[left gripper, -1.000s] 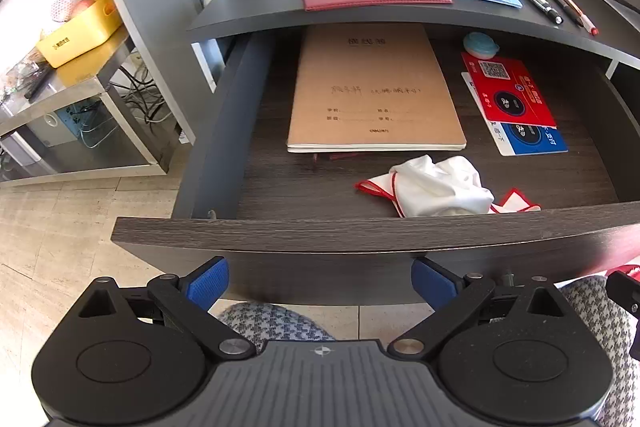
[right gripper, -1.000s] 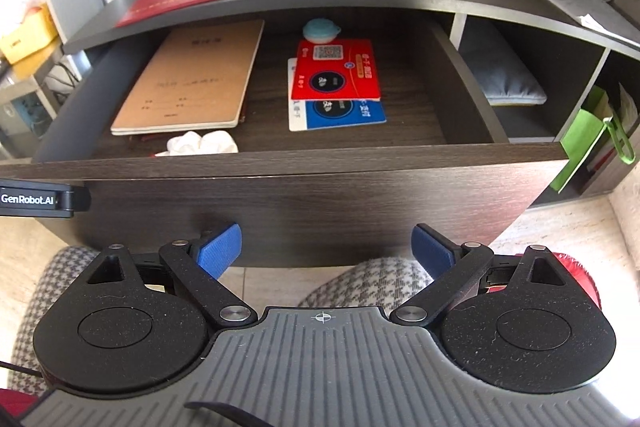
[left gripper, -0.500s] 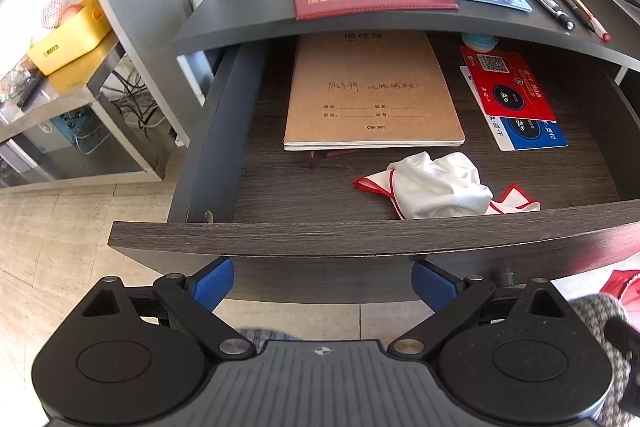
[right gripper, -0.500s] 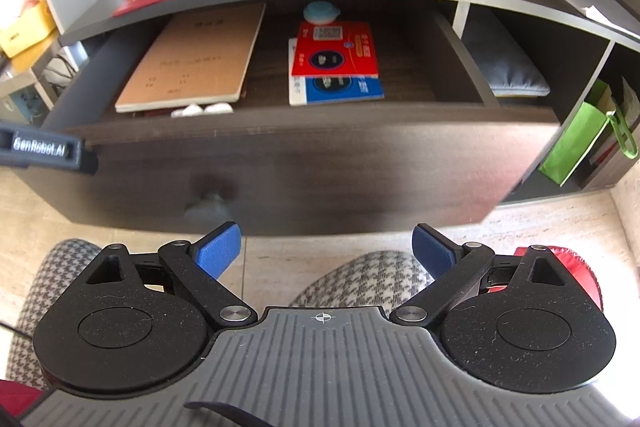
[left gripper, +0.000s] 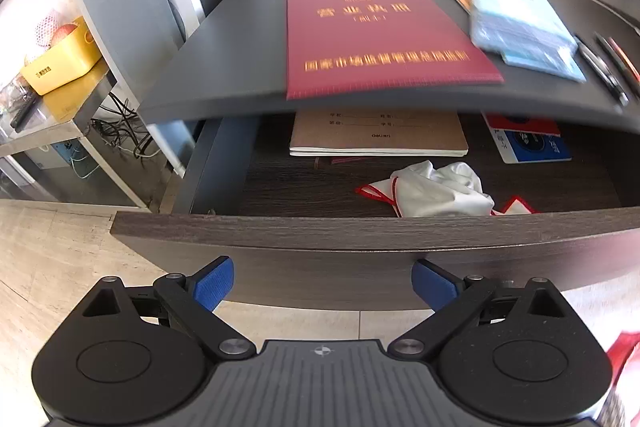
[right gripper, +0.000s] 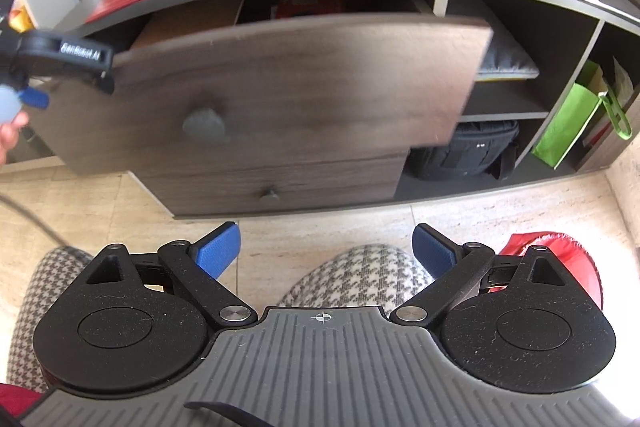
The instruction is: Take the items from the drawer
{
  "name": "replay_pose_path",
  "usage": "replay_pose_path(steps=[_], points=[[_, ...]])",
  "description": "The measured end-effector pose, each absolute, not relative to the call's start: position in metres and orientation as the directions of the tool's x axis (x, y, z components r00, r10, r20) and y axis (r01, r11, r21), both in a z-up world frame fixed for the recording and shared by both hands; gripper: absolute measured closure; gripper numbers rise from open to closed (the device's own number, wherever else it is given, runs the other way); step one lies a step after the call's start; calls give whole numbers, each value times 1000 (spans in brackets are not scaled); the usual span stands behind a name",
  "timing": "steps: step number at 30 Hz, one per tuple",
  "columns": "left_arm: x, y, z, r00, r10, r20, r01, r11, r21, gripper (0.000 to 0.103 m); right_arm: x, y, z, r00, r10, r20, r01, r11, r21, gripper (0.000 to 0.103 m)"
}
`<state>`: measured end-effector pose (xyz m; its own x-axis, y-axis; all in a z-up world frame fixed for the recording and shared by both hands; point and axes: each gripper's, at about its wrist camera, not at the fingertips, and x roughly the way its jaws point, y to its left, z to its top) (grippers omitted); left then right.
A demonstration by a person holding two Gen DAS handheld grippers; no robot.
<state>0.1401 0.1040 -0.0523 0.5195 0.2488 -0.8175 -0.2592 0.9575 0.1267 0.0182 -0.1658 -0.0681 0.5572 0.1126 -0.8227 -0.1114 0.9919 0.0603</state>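
Since 0.5 s ago: both cameras dropped lower; dark wood-grain drawer (left gripper: pixel 360 227) open as before. Left gripper (left gripper: pixel 322 285) and right gripper (right gripper: pixel 326 253) with blue pads apart, empty, short of drawer front. Inside: tan paper notebook (left gripper: pixel 378 137), crumpled white red-edged cloth (left gripper: pixel 436 189), blue-and-red card pack (left gripper: pixel 528 141).

White cloth (left gripper: pixel 438 187) and brown notebook (left gripper: pixel 378 133) lie inside the open drawer (left gripper: pixel 360 233).
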Motion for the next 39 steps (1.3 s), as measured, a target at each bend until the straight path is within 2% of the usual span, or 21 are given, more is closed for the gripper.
replay_pose_path(steps=[17, 25, 29, 34, 39], points=[[212, 101, -57, 551, 296, -781, -299, 943, 146, 5, 21, -172, -73, 539, 113, -835, -101, 993, 69, 7], [219, 106, -62, 550, 303, -778, -302, 941, 153, 5, 19, -171, -70, 546, 128, -828, -113, 990, 79, 7], [197, 92, -61, 530, 292, -796, -232, 953, 195, 6, 16, -170, -65, 564, 139, -814, -114, 989, 90, 7], [124, 73, -50, 560, 175, -810, -95, 985, 147, 4, 10, -167, -58, 600, 155, -785, -126, 987, 98, 7], [52, 69, -39, 564, 112, -818, -100, 993, 67, 4, 4, -159, -53, 625, 186, -758, -168, 981, 102, 7]])
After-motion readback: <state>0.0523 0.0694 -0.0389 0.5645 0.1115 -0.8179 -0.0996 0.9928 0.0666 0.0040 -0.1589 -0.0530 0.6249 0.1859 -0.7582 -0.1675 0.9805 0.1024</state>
